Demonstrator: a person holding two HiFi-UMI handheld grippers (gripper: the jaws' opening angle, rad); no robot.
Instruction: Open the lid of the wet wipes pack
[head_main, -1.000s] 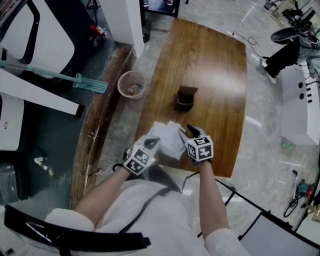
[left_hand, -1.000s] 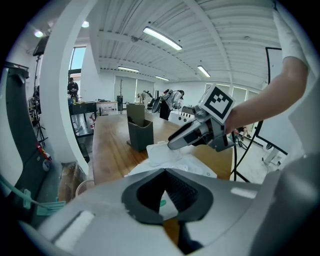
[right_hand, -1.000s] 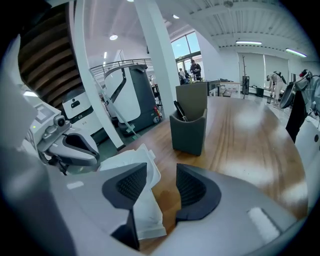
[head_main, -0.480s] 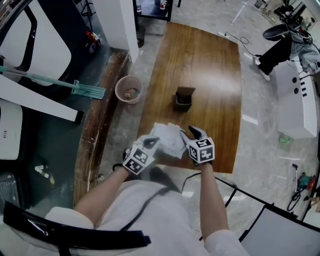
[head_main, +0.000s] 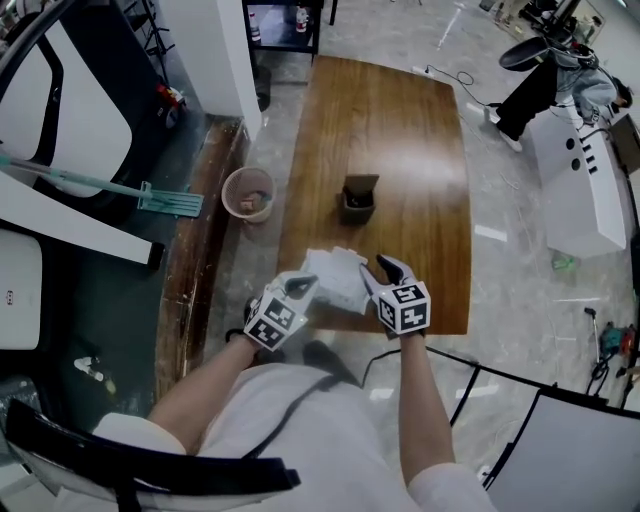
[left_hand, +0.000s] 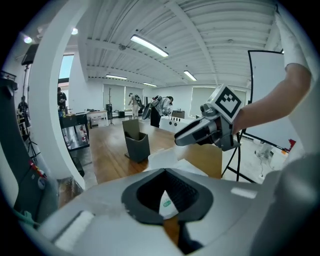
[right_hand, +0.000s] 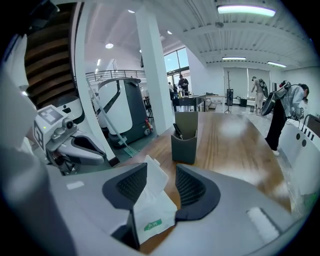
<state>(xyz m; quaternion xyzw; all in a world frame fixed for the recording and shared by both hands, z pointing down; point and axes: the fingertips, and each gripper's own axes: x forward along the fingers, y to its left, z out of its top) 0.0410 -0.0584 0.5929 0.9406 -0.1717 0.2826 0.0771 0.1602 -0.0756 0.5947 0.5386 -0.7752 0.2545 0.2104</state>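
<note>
The white wet wipes pack (head_main: 335, 280) hangs above the near end of the wooden table (head_main: 400, 130), held between my two grippers. My left gripper (head_main: 300, 287) grips its left end. In the left gripper view the jaws (left_hand: 166, 175) are shut on a thin edge of the pack (left_hand: 167, 202) with a green mark. My right gripper (head_main: 385, 270) holds the right end. In the right gripper view its jaws (right_hand: 160, 172) stand fairly wide round the pack (right_hand: 150, 212). The pack leans on the left pad (right_hand: 131, 184), and a white flap (right_hand: 156, 175) stands up between the tips.
A dark grey pen holder (head_main: 358, 198) stands mid-table beyond the pack. On the floor to the left are a pink waste basket (head_main: 248, 193) and a green mop (head_main: 150, 195). Black stand legs (head_main: 470, 390) lie to the right of the table's near edge.
Both grippers have risen a little with the pack between them. Neither grip has visibly changed.
</note>
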